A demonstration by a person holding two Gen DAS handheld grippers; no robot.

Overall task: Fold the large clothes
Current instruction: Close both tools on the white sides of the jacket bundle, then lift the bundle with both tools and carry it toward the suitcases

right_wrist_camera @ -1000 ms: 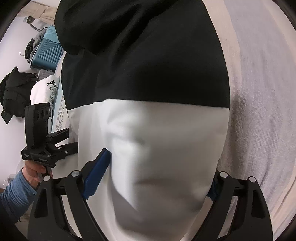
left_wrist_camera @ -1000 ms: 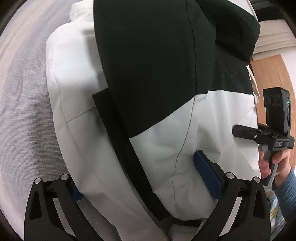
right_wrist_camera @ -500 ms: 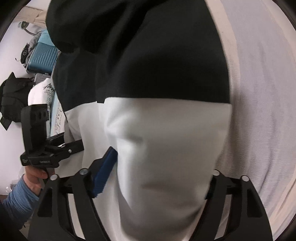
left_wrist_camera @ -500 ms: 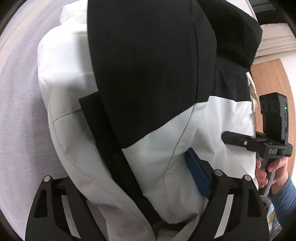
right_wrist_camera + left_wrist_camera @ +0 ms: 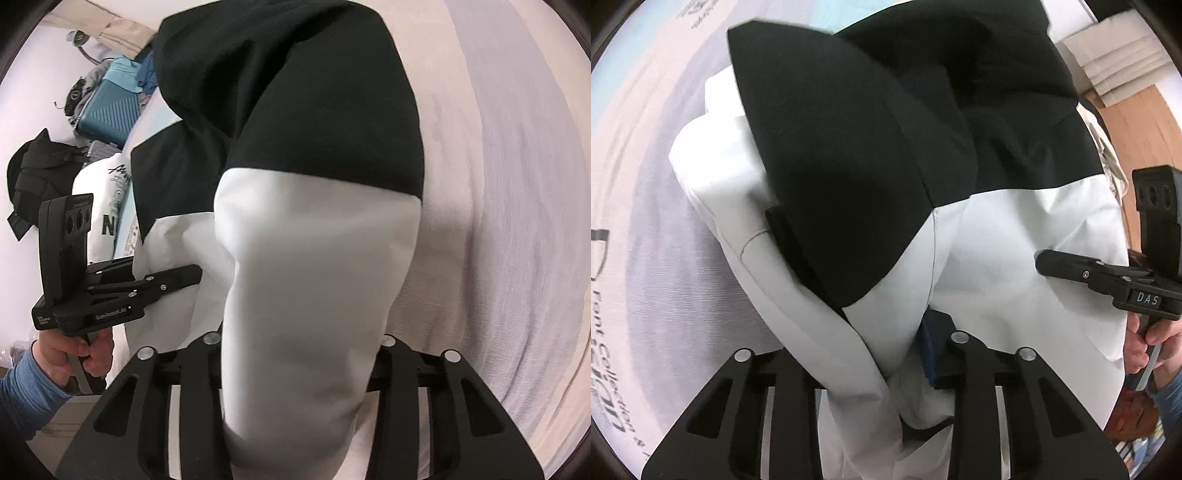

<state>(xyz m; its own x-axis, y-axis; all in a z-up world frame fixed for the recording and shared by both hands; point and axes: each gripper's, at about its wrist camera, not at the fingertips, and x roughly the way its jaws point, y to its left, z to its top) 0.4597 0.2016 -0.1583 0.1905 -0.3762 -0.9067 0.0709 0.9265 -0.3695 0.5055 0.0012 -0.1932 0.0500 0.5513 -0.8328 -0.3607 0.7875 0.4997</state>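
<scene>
Your left gripper (image 5: 886,354) is closing on the near hem of the black-and-white jacket (image 5: 997,240). A bunched white fold sits between the jaws, and the blue pad (image 5: 929,347) presses into it, so the cloth is pinched. The grip sits at the lower edge, which suits lifting that end over for a fold.

The jacket lies on the pale striped bed cover (image 5: 498,184), black upper part away from you and white lower part toward you.

Your right gripper (image 5: 295,369) is also closing, with a thick white sleeve (image 5: 314,277) filling the gap between the jaws. The cloth hides the pads, but the sleeve looks squeezed. Holding both near ends at once keeps the hem level, in my judgement.

On containers: at the far left of the right wrist view a teal suitcase (image 5: 107,103) lies on the floor. I cannot tell whether it is open, or what it holds.
</scene>
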